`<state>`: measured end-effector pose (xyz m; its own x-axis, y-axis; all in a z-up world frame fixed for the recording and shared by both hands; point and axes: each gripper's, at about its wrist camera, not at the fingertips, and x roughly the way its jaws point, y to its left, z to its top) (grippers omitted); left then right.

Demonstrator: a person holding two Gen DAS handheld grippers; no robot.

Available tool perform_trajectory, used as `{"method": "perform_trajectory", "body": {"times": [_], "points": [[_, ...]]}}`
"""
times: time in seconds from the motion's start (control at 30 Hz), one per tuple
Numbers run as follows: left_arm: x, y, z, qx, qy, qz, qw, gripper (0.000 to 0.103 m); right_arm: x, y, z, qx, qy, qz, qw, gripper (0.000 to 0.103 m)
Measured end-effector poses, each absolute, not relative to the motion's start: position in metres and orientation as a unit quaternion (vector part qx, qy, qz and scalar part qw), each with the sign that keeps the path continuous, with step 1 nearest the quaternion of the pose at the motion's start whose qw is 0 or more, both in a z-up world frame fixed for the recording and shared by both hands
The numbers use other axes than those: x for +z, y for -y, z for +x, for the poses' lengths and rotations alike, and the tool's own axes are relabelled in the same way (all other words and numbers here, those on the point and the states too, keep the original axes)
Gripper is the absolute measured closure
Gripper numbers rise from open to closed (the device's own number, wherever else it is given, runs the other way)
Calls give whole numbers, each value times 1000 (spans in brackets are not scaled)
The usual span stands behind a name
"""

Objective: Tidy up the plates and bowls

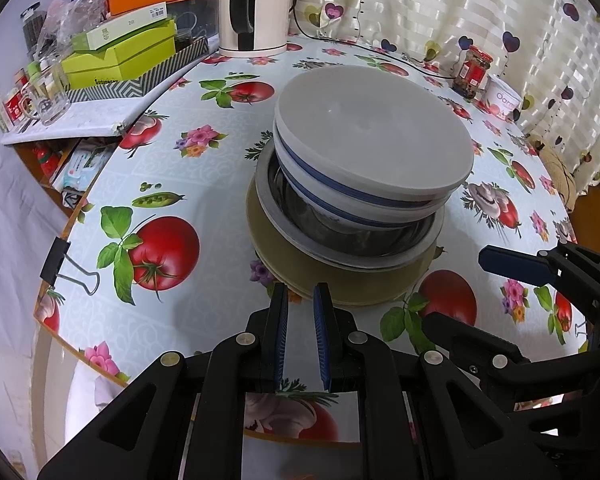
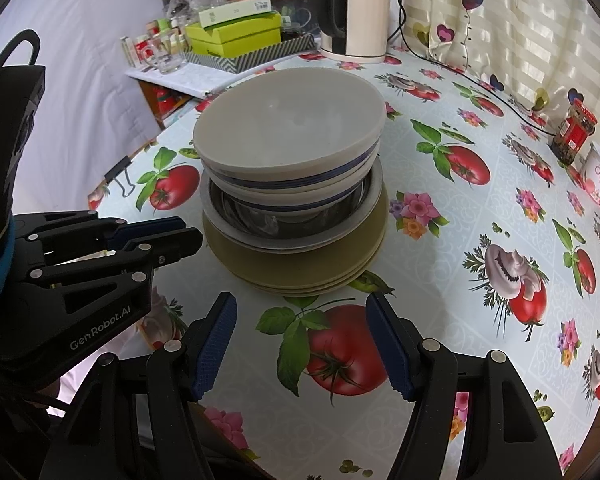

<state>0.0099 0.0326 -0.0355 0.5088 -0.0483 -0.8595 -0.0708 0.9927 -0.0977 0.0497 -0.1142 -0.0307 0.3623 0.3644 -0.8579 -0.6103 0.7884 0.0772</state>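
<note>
Stack of bowls and plates (image 1: 364,200) at twelve o'clock of my left claw (image 1: 301,296), nearly closed, empty; my right claw (image 2: 302,308) gapes, empty.

Before me: my left tool (image 1: 301,294), jaws nearly closed and empty, just short of a stack on the surface (image 1: 203,200). Stack: tan plates (image 1: 295,276), steel dish (image 1: 283,216), two blue-banded white bowls (image 1: 374,144) nested. My right tool (image 1: 456,288) at right, apart. Kettle (image 1: 255,12) behind.
</note>
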Motion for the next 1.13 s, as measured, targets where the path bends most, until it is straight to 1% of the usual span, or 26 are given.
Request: {"method": "perform_trajectory", "body": {"times": [1.13], "points": [[-37,-34,12,5,-499,-61,865,90,-31,114,50,299,-480,-128,815,35]]}}
